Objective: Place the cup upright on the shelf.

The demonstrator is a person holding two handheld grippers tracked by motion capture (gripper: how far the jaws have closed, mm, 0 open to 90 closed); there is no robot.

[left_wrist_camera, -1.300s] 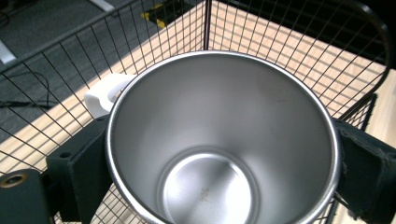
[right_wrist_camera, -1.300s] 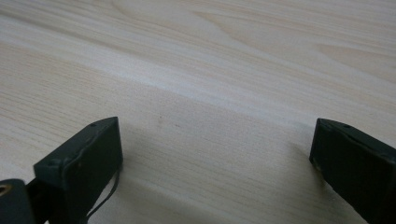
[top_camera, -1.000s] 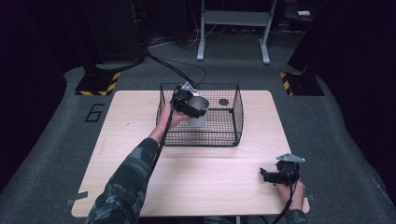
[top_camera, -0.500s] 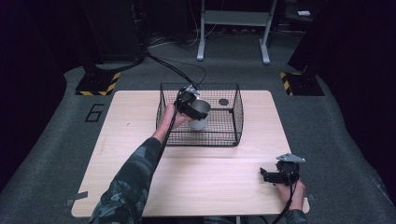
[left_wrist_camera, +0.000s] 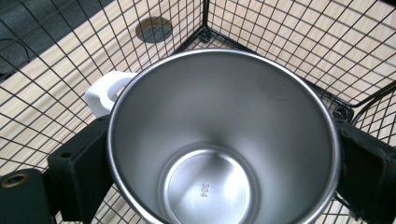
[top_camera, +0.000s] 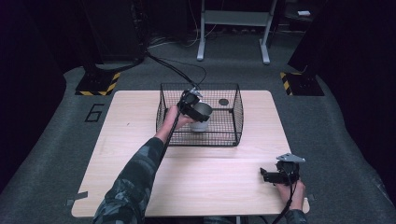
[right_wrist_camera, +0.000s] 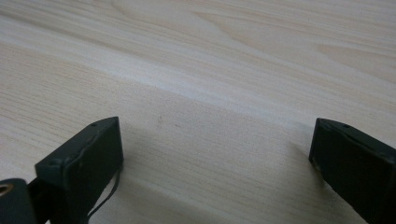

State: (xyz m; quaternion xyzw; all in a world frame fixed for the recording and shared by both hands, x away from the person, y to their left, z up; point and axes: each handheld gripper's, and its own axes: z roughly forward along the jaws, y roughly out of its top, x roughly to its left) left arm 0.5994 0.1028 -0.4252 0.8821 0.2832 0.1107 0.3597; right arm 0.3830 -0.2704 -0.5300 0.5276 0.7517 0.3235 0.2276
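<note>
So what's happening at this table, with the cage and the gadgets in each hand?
A person works at a wooden table with a hand-held gripper in each hand. The left hand-held gripper is inside a black wire basket, its jaws clamped on either side of a steel cup that has a white handle. The cup is upright and empty. The right hand-held gripper sits near the table's front right corner, jaws open over bare wood, holding nothing.
</note>
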